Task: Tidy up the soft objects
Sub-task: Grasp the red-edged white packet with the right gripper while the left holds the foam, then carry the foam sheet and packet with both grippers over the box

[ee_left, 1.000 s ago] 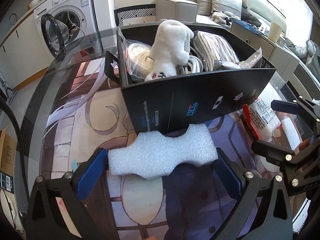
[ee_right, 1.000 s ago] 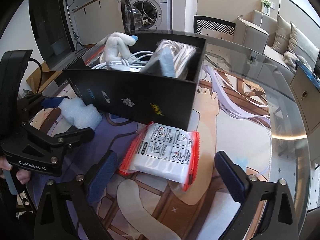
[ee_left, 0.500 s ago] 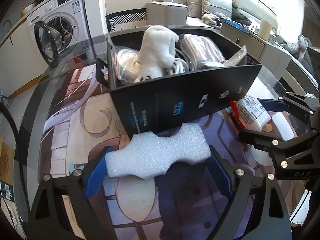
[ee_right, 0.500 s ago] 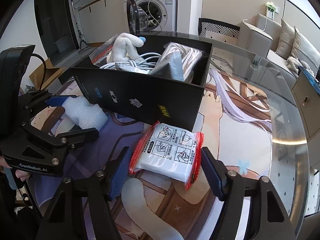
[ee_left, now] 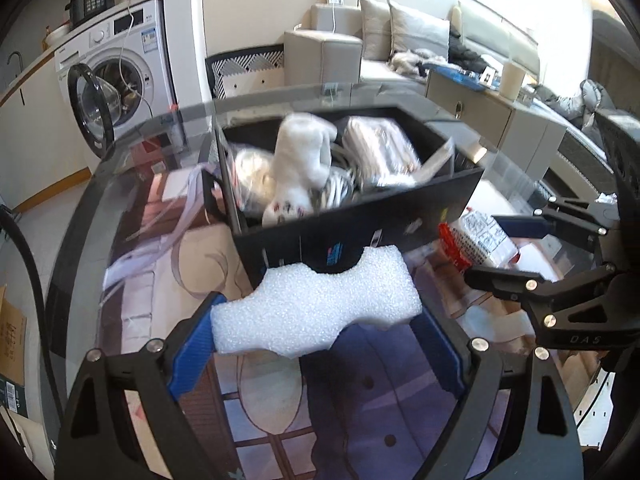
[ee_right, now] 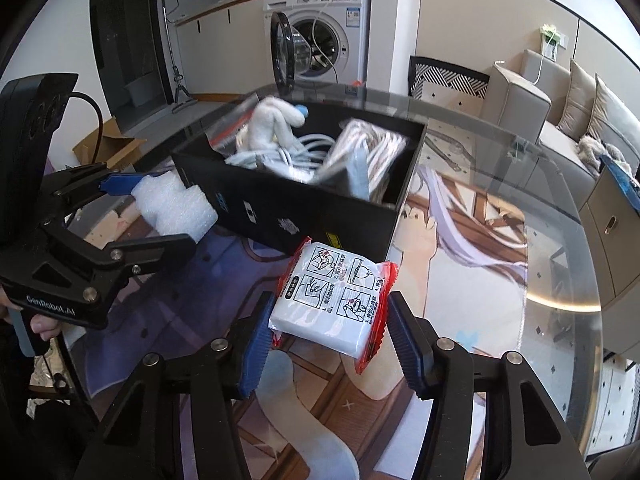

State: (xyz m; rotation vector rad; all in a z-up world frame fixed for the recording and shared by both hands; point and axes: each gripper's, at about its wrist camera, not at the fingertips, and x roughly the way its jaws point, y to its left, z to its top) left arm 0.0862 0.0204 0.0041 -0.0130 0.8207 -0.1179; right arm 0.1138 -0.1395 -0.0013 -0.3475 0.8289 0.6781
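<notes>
Nearest: left gripper [ee_left: 316,344], blue pads clamped on the two ends of one white foam block [ee_left: 320,306]; block is held just in front of the near wall of the box. This gripper's body reads "GenRobot.AI" in the right wrist view.

Right gripper [ee_right: 326,334]: jaws have just been closing, and its pads now press both red-edged sides of one sealed white packet [ee_right: 336,292], which sits tilted between them close to the box's near wall. Packet face carries four instruction pictograms with small print, not legible. "DAS" is readable on this gripper in the left wrist view.

Under both: one glass-topped table [ee_right: 520,240] over an illustrated mat.

Next: one open black box [ee_right: 288,208], small logos on its side, unreadable. Contents counted: one white plush toy [ee_left: 300,168], one bundle of white cable [ee_right: 292,152], one bagged striped fabric item [ee_left: 380,148]; blur hides the rest.

Far: one washing machine [ee_right: 320,36] with door open, one sofa [ee_left: 400,44].
</notes>
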